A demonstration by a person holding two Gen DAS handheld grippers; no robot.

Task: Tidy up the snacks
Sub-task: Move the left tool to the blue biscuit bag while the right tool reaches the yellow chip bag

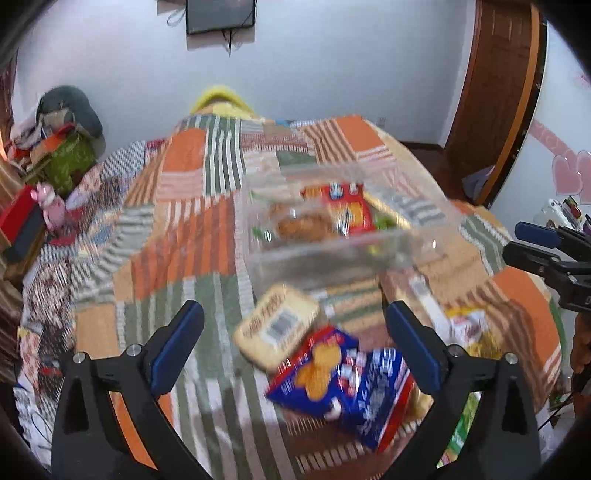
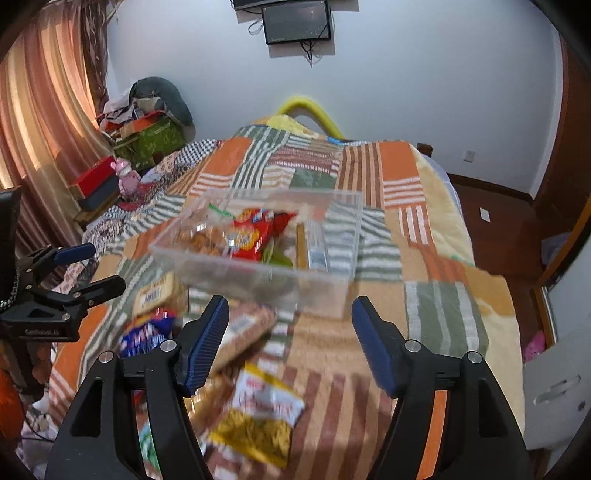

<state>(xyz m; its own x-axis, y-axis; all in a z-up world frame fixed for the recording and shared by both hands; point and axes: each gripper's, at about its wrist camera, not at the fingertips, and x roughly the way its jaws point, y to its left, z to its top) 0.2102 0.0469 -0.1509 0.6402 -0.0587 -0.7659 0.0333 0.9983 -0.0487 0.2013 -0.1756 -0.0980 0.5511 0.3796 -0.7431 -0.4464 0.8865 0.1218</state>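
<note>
A clear plastic bin (image 1: 424, 221) (image 2: 343, 236) sits on the patchwork bedspread and holds a red snack bag (image 1: 347, 210) (image 2: 255, 236) and a pack of brown biscuits (image 1: 303, 225) (image 2: 199, 240). Loose snacks lie in front of it: a tan biscuit pack (image 1: 277, 325) (image 2: 155, 291), a blue bag (image 1: 332, 373) (image 2: 146, 332), a brown pack (image 2: 247, 328) and a yellow and white bag (image 2: 262, 410) (image 1: 469, 325). My left gripper (image 1: 295, 343) is open above the tan pack and blue bag. My right gripper (image 2: 290, 343) is open above the loose snacks.
The bedspread (image 1: 177, 258) (image 2: 436, 306) covers the whole bed. A pink toy (image 2: 127, 173) (image 1: 50, 203) and red box (image 2: 96, 181) lie at the left edge. A pile of clutter (image 2: 147, 122) stands by the curtain. A monitor (image 2: 295, 22) hangs on the far wall.
</note>
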